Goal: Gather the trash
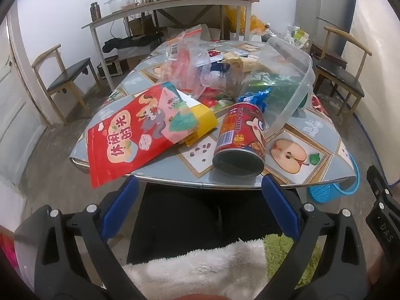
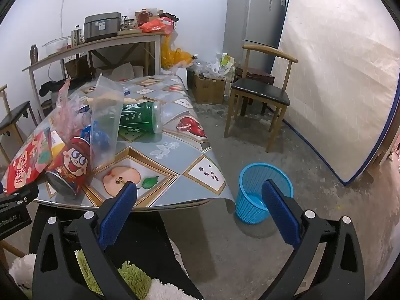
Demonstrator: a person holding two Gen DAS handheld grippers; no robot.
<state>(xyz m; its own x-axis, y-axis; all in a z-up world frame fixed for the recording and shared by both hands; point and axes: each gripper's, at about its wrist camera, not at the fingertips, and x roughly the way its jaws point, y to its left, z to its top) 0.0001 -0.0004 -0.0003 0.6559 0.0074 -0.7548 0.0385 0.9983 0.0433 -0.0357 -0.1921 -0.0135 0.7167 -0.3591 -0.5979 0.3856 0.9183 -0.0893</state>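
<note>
A pile of trash lies on the table (image 1: 295, 172): a red snack bag (image 1: 135, 135), a red cartoon can (image 1: 240, 137) on its side at the near edge, a green can (image 2: 140, 117), a clear plastic tub (image 1: 287, 75) tipped on its side, and clear plastic bags (image 1: 187, 60). A blue waste basket (image 2: 260, 192) stands on the floor to the right of the table. My left gripper (image 1: 200, 197) is open and empty, just short of the table edge below the red can. My right gripper (image 2: 200, 205) is open and empty, between the table corner and the basket.
Wooden chairs stand at the left (image 1: 67, 75) and right (image 2: 260, 92) of the table. A side table (image 1: 162, 7) with a cooker and jars is at the back. A fridge (image 2: 252, 17), a mattress (image 2: 342, 80) and a cardboard box (image 2: 207, 90) are on the right.
</note>
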